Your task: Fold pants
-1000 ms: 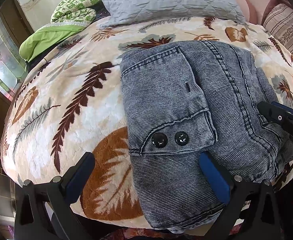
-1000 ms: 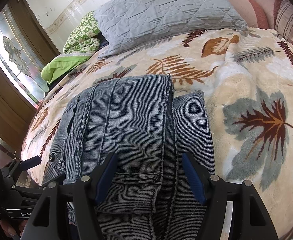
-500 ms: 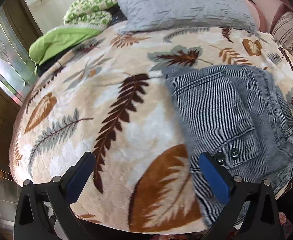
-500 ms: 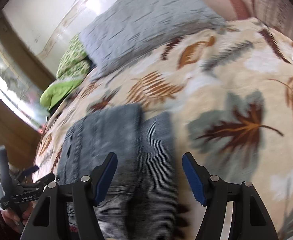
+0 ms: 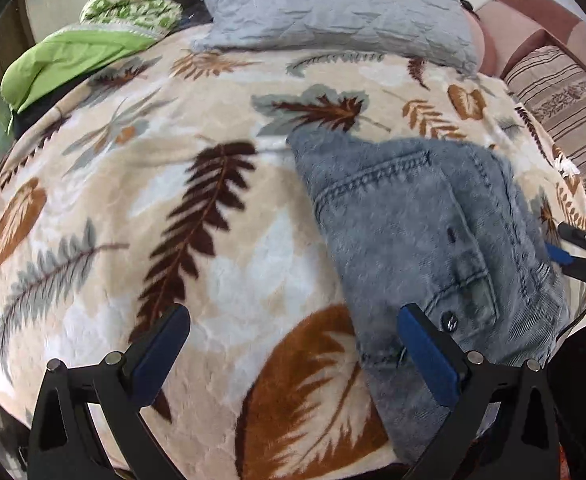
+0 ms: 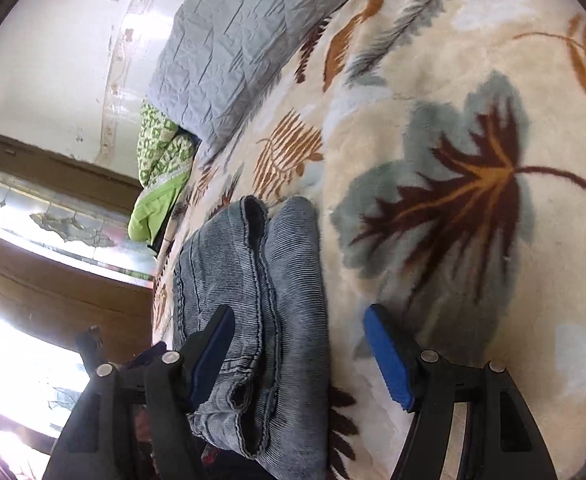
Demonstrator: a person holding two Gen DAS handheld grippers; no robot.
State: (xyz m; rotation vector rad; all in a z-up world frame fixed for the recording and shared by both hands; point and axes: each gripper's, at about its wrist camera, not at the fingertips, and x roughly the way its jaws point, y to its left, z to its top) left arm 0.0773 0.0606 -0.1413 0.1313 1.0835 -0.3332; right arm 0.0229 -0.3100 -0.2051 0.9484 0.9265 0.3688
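— Where were the pants [image 5: 425,236]? 
— Folded on the leaf blanket [image 5: 197,240], below the grey pillow [image 5: 333,4]. Left gripper [image 5: 293,344] spread, empty, beside them; its view showed the buttons.
— And the right gripper [image 6: 299,356]?
— Spread, straddling the pants' edge, pinching nothing; only there a window showed.

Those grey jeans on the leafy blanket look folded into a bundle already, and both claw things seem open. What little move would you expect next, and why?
Probably a small pull back of both grippers, away from the jeans. The bundle lies folded on the blanket. The left gripper is open over the blanket at the jeans' edge. The right gripper is open too, pinching nothing. Nothing looks left to fold.
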